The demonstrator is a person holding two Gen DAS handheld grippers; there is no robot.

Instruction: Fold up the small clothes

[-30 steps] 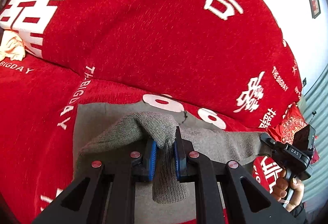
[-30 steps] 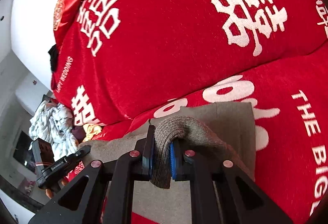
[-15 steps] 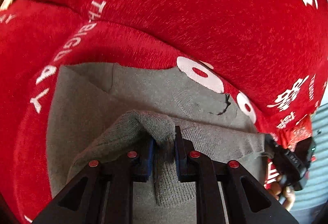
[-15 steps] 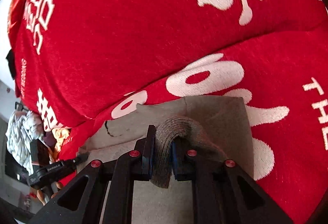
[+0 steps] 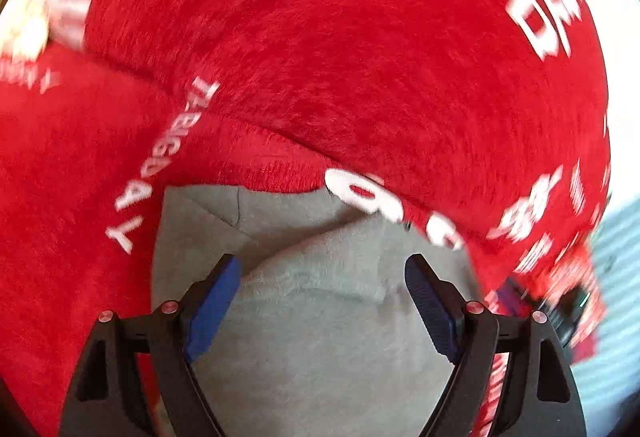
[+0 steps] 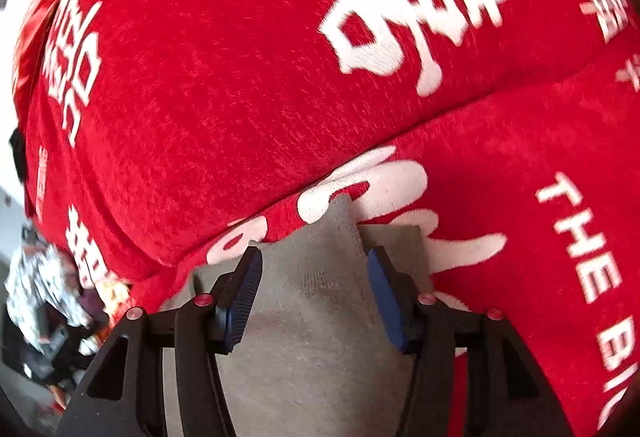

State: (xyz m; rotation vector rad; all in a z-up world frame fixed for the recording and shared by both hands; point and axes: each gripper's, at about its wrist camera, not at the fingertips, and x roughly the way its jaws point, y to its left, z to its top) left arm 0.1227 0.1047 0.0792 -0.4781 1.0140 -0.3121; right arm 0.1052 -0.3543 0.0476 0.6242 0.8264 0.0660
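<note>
While both claws have just been opening over the grey garment (image 5: 320, 317), red sofa cushions (image 5: 340, 57) crowd behind

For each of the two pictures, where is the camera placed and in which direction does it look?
Left wrist view: sits on the left gripper, looking forward and down at the grey knit garment; both fingers show, spread apart.
Right wrist view: sits on the right gripper, looking forward and down at the same garment; both fingers show, apart.
Shared: the garment and the red sofa cover with white lettering.
</note>
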